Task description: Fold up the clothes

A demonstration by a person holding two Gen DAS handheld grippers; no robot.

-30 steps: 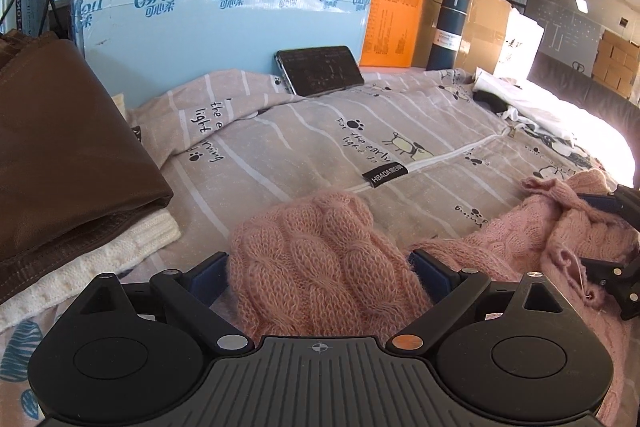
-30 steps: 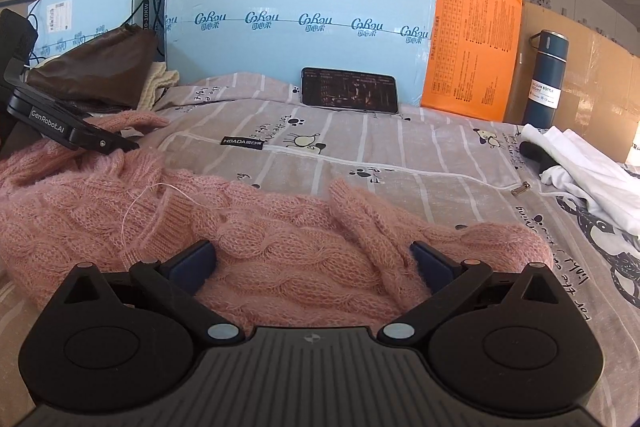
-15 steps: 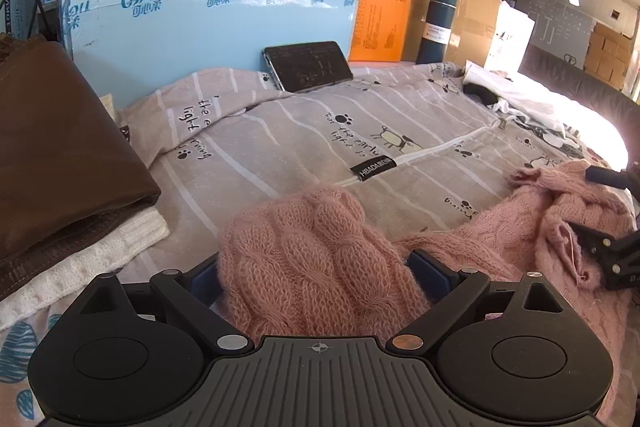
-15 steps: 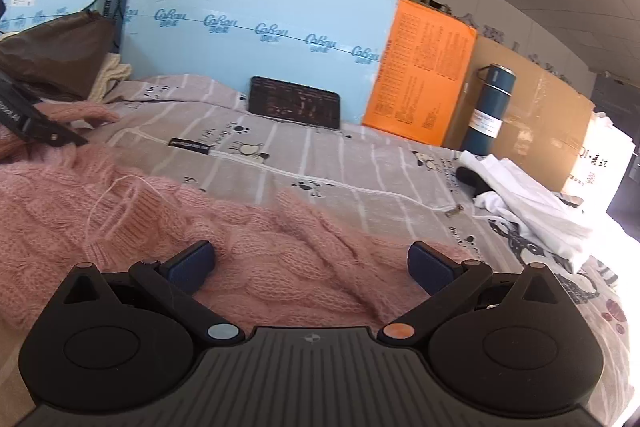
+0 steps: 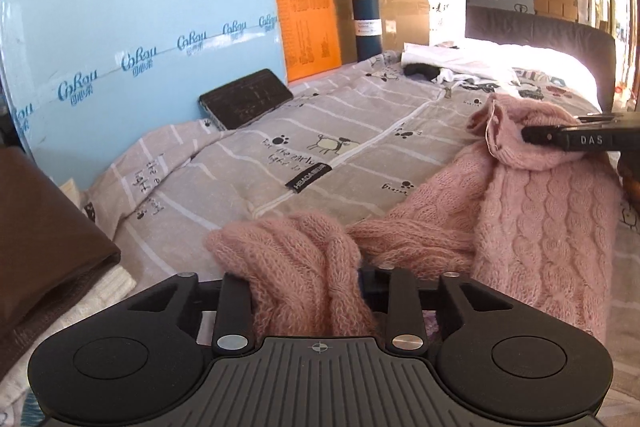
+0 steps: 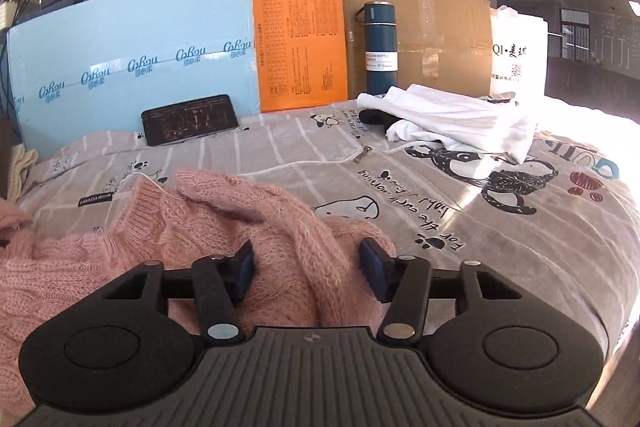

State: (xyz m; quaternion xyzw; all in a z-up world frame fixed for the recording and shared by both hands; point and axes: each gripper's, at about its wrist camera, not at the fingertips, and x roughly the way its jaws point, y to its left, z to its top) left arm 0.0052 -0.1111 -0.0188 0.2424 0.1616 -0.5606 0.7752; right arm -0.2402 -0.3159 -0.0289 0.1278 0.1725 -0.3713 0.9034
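Pink cable-knit sweater (image 5: 532,211), spread across the near part of a grey printed bedspread (image 5: 320,131) covering the bed. In the left wrist view, a bunched fold of the knit fills the left gripper (image 5: 304,279), whose jaws are drawn in and clamped on the wool; the fingertips are largely hidden by the fabric. In the right wrist view, the right gripper (image 6: 307,267) straddles another fold of the sweater (image 6: 208,227), its 2 blue finger pads (image 6: 245,267) pressed into the knit on either side, jaws closed on the garment though held apart by the bulk of the wool. In the left wrist view the right gripper (image 5: 568,139) enters from the right edge at the sweater's ribbed hem. A loose thread trails from the knit near that hem.

Background, along the far edge of the bed: a light blue panel (image 6: 132,67), an orange printed board (image 6: 300,43), brown cardboard (image 6: 440,39) and a white bag (image 6: 518,55). A dark phone (image 6: 189,119) leans against the blue panel. A dark blue flask (image 6: 380,47) stands upright in front of the cardboard. A crumpled white garment (image 6: 452,121) lies on the bedspread just before the flask. At the left edge of the left wrist view, a brown folded item (image 5: 44,235) rests on a cream knit piece (image 5: 104,287).
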